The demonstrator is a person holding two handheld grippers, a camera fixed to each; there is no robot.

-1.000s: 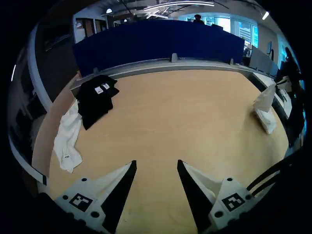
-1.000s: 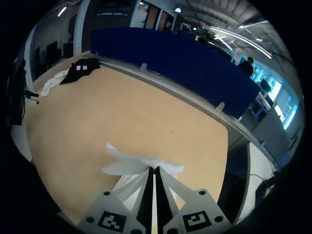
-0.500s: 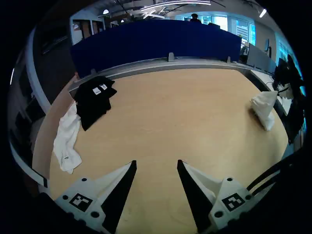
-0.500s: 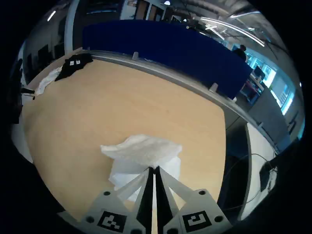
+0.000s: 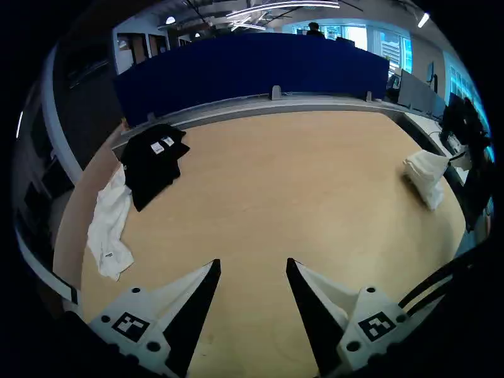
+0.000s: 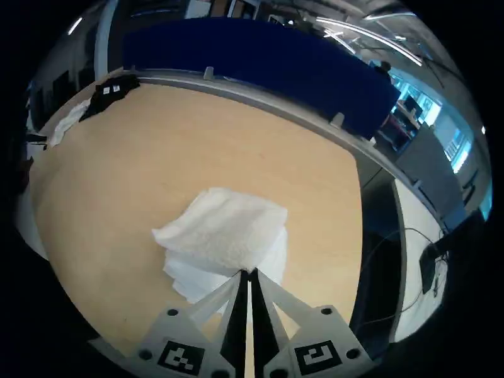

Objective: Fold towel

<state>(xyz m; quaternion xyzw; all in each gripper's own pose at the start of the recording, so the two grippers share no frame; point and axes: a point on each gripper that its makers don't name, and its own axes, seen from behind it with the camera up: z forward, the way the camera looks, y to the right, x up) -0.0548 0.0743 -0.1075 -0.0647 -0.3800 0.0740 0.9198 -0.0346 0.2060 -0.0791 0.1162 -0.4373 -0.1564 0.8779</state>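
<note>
A white towel (image 6: 223,236) lies folded in layers on the wooden table, and my right gripper (image 6: 250,274) is shut on its near edge. In the left gripper view the same towel (image 5: 427,174) sits small at the table's far right edge. My left gripper (image 5: 252,264) hovers open over bare wood near the front edge, with nothing between its fingers.
A black garment (image 5: 153,160) and a white cloth (image 5: 109,222) lie at the table's (image 5: 283,183) left side; the black garment (image 6: 112,93) shows far off in the right gripper view. A blue partition (image 5: 252,66) runs behind the table. A dark gap (image 6: 378,214) borders the table's right edge.
The towel has come down from a raised bunch to a flat folded stack on the table, my right gripper staying shut on its edge. The left gripper has hardly moved.
</note>
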